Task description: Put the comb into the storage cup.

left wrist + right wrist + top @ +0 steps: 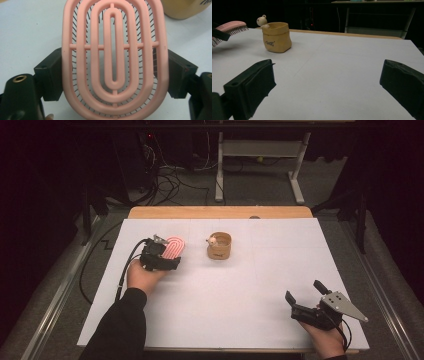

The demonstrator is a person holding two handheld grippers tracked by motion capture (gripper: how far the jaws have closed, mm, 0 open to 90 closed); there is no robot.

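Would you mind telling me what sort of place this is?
Probably a lab or recording workshop: a white-covered table in a dark room, loose cables on the floor behind, and a bare bench frame.

- Tabletop (240,300): white sheet over a wooden board; bare wood strip along the far edge.
- Tan pot (219,246): small, sack-shaped, upright on the tabletop, left of centre, toward the far half. Dark lettering on its near side. Rim rolled outward.
- Bear figure (213,240): tiny, pale, sits at the pot's rim on its left side; seen from the right gripper view it peeks above the rim (262,21).
- Floor beyond the tabletop: grey; loose cables (172,180) in a tangle at far left.
- White table frame (260,155): stands on the floor behind, two legs with flat feet.
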